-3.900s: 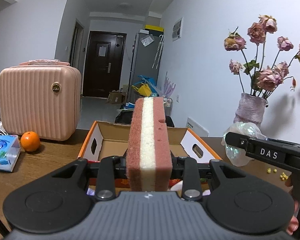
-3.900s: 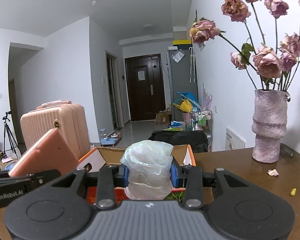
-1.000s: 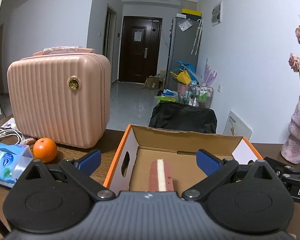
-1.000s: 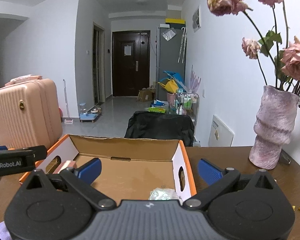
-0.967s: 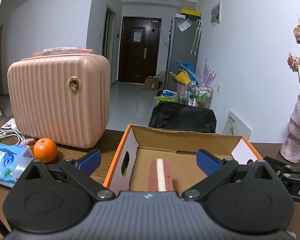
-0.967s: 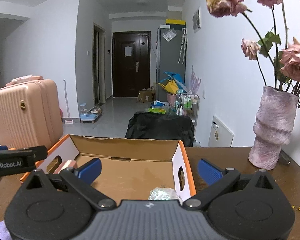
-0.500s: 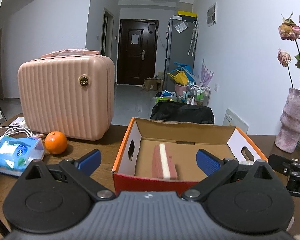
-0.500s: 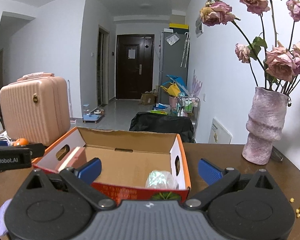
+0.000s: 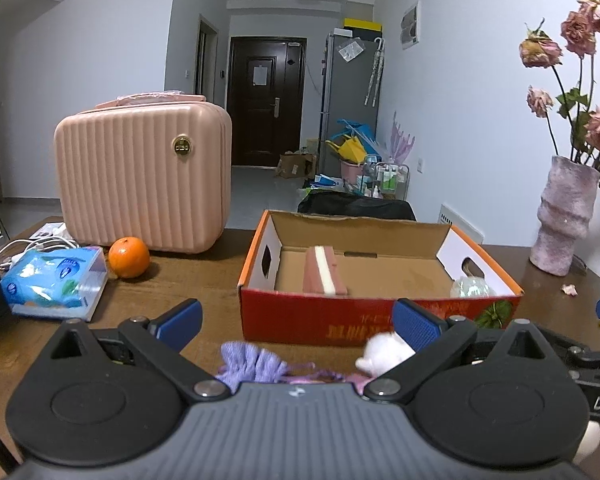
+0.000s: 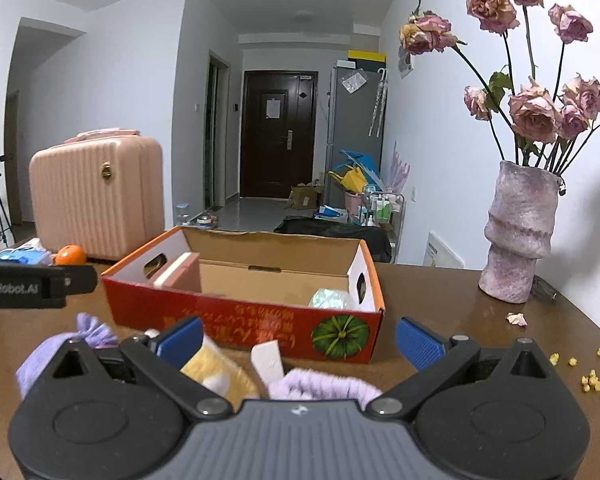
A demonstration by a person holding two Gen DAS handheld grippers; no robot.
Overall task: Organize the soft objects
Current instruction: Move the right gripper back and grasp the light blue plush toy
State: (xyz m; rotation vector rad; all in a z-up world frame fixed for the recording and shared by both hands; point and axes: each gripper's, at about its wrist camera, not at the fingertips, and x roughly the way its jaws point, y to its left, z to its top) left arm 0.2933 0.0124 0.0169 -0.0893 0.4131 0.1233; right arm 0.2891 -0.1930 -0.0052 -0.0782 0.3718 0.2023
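An open red-and-orange cardboard box [image 9: 340, 322] [image 10: 236, 316] stands on the wooden table. A pink-and-cream sponge [image 9: 324, 270] [image 10: 178, 272] stands on edge at its left. A crumpled clear plastic wad [image 9: 470, 288] [image 10: 332, 299] lies at its right. In front of the box lie soft items: a purple knitted piece [image 9: 252, 364] [image 10: 324, 388], a white plush [image 9: 382, 354] and a yellow piece [image 10: 216, 368]. My left gripper [image 9: 296, 320] is open and empty above them. My right gripper [image 10: 300, 338] is open and empty too.
A pink ribbed suitcase [image 9: 144, 178], an orange [image 9: 129, 257] and a blue tissue pack [image 9: 54, 282] stand at the left. A pink vase of dried roses [image 10: 518, 236] stands at the right, with yellow crumbs [image 10: 592, 380] on the table near it.
Both grippers let go of the sponge and the plastic wad in the box, then pulled back toward me. The soft items in front of the box have come into view.
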